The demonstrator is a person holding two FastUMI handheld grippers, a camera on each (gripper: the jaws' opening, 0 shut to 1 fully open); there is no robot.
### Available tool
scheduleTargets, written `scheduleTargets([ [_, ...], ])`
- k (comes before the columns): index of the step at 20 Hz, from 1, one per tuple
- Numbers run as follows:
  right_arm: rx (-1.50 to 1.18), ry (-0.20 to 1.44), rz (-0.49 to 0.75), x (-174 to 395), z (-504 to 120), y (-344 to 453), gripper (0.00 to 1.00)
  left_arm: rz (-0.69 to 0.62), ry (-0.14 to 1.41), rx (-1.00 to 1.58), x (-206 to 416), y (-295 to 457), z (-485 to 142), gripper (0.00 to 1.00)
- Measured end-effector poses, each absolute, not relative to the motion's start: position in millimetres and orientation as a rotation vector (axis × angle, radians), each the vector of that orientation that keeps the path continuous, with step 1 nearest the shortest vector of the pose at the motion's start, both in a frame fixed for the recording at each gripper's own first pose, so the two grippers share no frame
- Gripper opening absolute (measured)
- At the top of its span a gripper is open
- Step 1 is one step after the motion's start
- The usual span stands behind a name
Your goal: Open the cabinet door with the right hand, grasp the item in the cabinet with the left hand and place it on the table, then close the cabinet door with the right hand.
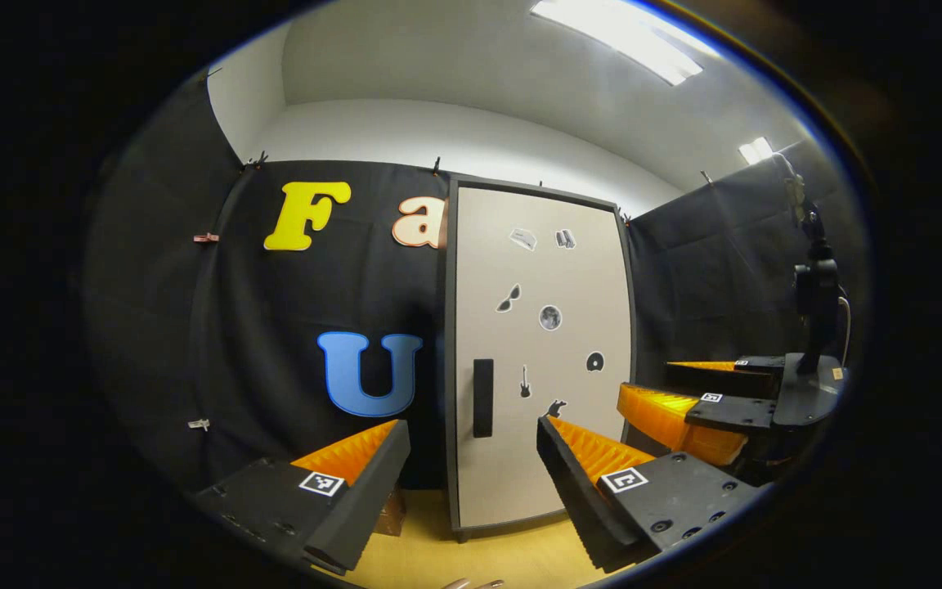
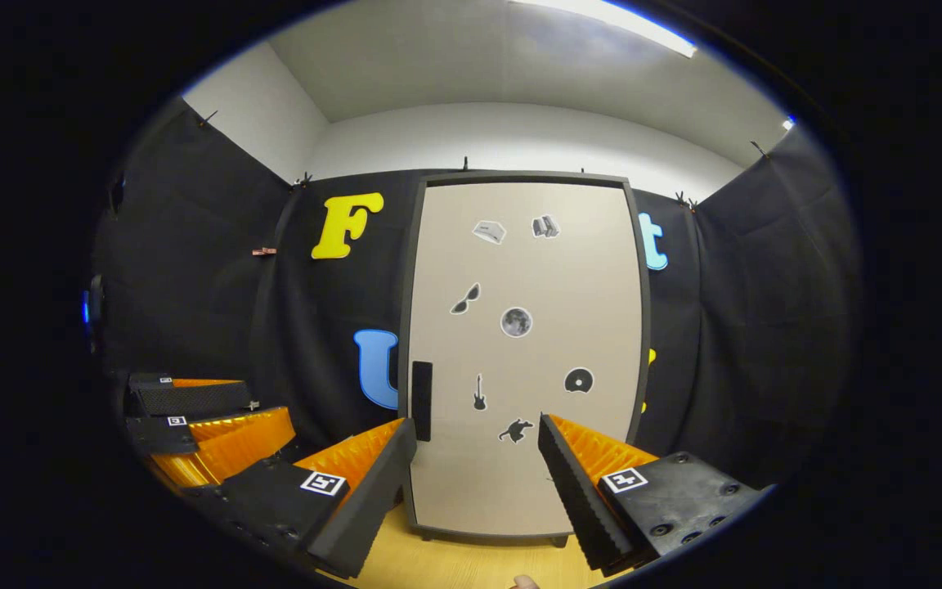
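A tall cabinet stands on the wooden table with its beige door (image 1: 540, 343) (image 2: 524, 352) shut; small stickers dot the door. A dark vertical handle (image 1: 482, 397) (image 2: 421, 401) sits at the door's left edge. Whatever is inside is hidden behind the door. My left gripper (image 1: 473, 432) is open in front of the door, with the handle seen between its fingers and still some way off. My right gripper (image 2: 477, 429) is also open, a short way from the door, the handle just above its left finger. In the left gripper view the right gripper (image 1: 688, 393) shows farther off, open.
The wooden tabletop (image 1: 504, 560) (image 2: 455, 564) runs under the cabinet. Black cloth walls close in behind and on both sides. A dark stand (image 1: 816, 319) rises at the right in the left gripper view. In the right gripper view, the left gripper (image 2: 193, 417) sits low at the left.
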State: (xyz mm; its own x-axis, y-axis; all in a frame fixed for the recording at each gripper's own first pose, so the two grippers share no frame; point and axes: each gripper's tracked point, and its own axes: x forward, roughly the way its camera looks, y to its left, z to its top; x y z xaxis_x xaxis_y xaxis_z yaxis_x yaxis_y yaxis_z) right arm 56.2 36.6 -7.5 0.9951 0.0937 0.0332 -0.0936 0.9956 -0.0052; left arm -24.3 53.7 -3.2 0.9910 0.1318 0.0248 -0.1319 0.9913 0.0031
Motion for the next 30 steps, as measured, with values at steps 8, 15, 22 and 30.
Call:
scheduleTargets([
  [8,0.009,-0.021,0.165,109,-24,92,0.97,0.202,-0.017,-0.007,-41,101,-12,0.98],
  [15,0.007,0.001,0.136,171,-51,121,0.97,0.21,0.016,-0.022,-43,131,-30,0.98],
  [22,-0.005,0.03,0.067,222,-78,127,0.93,0.24,0.027,-0.012,-43,158,-37,0.98],
  [30,-0.011,0.062,0.005,253,-93,126,0.86,0.238,0.051,-0.03,-46,166,-45,0.98],
])
